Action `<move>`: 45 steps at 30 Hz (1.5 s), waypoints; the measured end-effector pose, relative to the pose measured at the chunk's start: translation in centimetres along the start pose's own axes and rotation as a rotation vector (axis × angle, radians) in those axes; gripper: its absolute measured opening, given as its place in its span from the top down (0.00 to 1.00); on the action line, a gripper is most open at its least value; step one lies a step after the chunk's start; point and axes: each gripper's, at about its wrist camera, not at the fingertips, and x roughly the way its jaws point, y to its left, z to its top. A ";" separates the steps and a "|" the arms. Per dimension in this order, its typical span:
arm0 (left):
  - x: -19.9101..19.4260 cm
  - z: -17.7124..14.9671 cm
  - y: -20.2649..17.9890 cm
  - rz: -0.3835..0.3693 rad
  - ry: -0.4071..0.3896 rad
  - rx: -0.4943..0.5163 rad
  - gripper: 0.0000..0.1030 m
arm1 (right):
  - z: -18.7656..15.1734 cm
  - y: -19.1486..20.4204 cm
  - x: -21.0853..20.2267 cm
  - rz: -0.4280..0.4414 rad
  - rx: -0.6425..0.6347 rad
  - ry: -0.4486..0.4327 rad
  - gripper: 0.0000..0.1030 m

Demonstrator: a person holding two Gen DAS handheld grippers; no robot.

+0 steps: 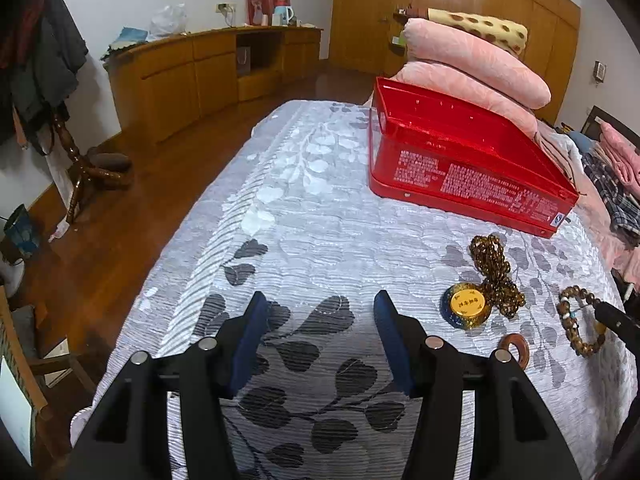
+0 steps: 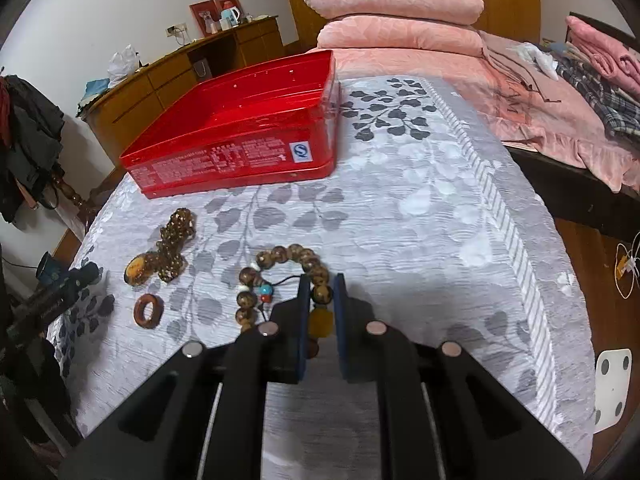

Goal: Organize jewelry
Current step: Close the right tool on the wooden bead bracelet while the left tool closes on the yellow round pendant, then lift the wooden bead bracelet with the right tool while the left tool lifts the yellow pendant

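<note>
A red open box (image 1: 460, 160) (image 2: 240, 136) sits on the grey leaf-patterned bedspread (image 1: 320, 216). In front of it lie a small-bead brown necklace (image 1: 494, 272) (image 2: 176, 244) with a yellow-topped round pendant (image 1: 466, 306) (image 2: 136, 270), a brown wooden ring (image 1: 516, 350) (image 2: 148, 310), and a large-bead brown bracelet (image 1: 580, 320) (image 2: 280, 276). My right gripper (image 2: 322, 280) is shut on the bracelet's right side, on the bedspread. My left gripper (image 1: 320, 300) is open and empty, left of the jewelry.
Stacked pink pillows (image 1: 472, 56) lie behind the box. A bed with pink and plaid bedding (image 2: 580, 92) is at the right. Wooden cabinets (image 1: 192, 76) and a coat stand (image 1: 76, 152) are at the left beyond the bedspread's edge.
</note>
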 end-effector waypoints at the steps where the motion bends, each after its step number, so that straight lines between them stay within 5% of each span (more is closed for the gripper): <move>1: -0.1 0.1 0.1 0.002 -0.005 0.000 0.46 | 0.0 -0.1 0.0 0.002 0.003 0.000 0.87; 30: 2.2 0.0 -8.6 -0.169 0.084 0.181 0.48 | 0.5 0.0 2.8 0.001 0.021 0.017 0.90; 31: 2.3 0.1 -8.7 -0.183 0.088 0.183 0.58 | 0.6 0.0 2.9 0.002 0.023 0.018 0.90; 34: 2.4 0.1 -8.8 -0.189 0.092 0.177 0.62 | 0.6 0.0 2.9 -0.001 0.022 0.019 0.90; 45: -0.6 -0.9 -5.4 -0.241 0.042 0.117 0.63 | 0.4 0.2 2.7 0.002 0.023 0.010 0.90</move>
